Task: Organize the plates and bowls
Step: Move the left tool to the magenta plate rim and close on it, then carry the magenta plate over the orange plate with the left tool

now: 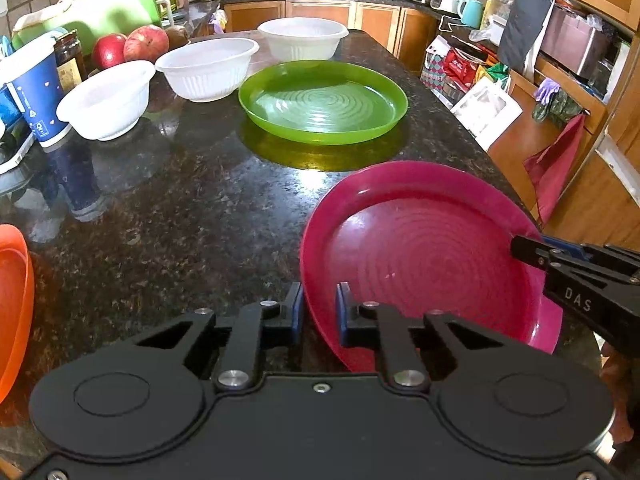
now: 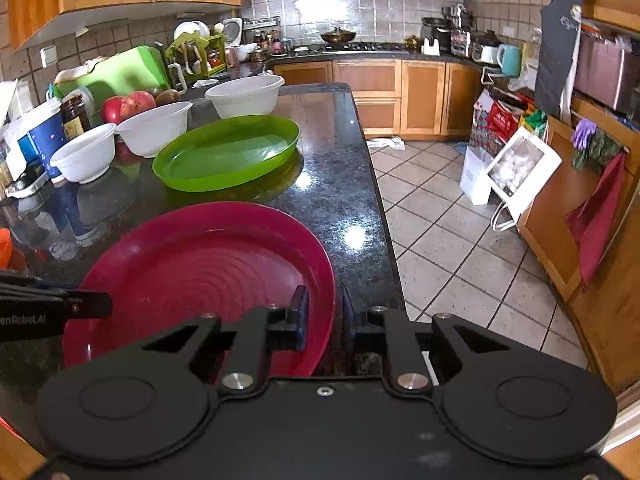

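Observation:
A magenta plate (image 1: 420, 256) is held tilted above the dark granite counter (image 1: 192, 208); it also shows in the right wrist view (image 2: 200, 276). My left gripper (image 1: 319, 308) is shut on its left rim. My right gripper (image 2: 324, 314) is shut on its right rim and shows at the right of the left wrist view (image 1: 536, 254). A green plate (image 1: 323, 101) lies flat further back. Three white bowls (image 1: 106, 98) (image 1: 208, 66) (image 1: 303, 37) stand in a row behind and left of it. An orange plate's edge (image 1: 14, 304) shows at the far left.
A blue paper cup (image 1: 34, 88), a jar (image 1: 71, 58) and red apples (image 1: 132, 45) crowd the counter's left side. The counter's right edge (image 2: 380, 200) drops to a tiled floor (image 2: 460, 240) with bags and wooden cabinets (image 2: 568, 240) beyond.

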`<act>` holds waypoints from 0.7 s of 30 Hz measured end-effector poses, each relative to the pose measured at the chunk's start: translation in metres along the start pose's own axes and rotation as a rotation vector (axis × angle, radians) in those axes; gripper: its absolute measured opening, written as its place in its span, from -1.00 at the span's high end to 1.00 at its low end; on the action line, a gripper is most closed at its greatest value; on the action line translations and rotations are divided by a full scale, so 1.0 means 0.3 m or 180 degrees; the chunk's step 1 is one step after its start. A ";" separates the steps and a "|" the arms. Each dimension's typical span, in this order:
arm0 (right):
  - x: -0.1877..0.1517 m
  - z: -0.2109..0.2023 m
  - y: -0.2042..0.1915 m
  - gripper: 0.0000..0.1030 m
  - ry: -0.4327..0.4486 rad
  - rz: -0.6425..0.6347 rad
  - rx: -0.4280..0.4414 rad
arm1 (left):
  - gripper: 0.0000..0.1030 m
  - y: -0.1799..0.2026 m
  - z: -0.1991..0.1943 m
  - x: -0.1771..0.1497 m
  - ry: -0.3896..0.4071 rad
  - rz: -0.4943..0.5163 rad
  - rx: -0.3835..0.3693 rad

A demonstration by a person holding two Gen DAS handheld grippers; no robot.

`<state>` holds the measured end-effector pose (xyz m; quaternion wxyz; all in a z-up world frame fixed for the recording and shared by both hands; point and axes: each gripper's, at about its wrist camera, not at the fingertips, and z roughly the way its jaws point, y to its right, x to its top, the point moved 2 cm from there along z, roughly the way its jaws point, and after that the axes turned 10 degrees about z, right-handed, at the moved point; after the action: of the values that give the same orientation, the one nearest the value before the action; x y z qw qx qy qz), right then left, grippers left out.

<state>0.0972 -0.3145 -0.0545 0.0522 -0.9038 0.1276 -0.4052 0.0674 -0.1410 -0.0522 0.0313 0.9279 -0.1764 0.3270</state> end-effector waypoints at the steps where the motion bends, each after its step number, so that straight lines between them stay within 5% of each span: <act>1: 0.000 0.000 0.003 0.60 -0.0004 0.0008 0.0006 | 0.60 0.000 0.000 0.000 0.0000 -0.0008 -0.0003; 21: -0.006 -0.022 -0.057 0.68 0.0032 -0.0191 0.0071 | 0.62 -0.049 -0.041 -0.002 0.0050 -0.0126 0.0109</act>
<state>0.0944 -0.2975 -0.0481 0.0494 -0.9045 0.0963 -0.4125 0.0646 -0.1249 -0.0423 0.0232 0.9290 -0.1521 0.3366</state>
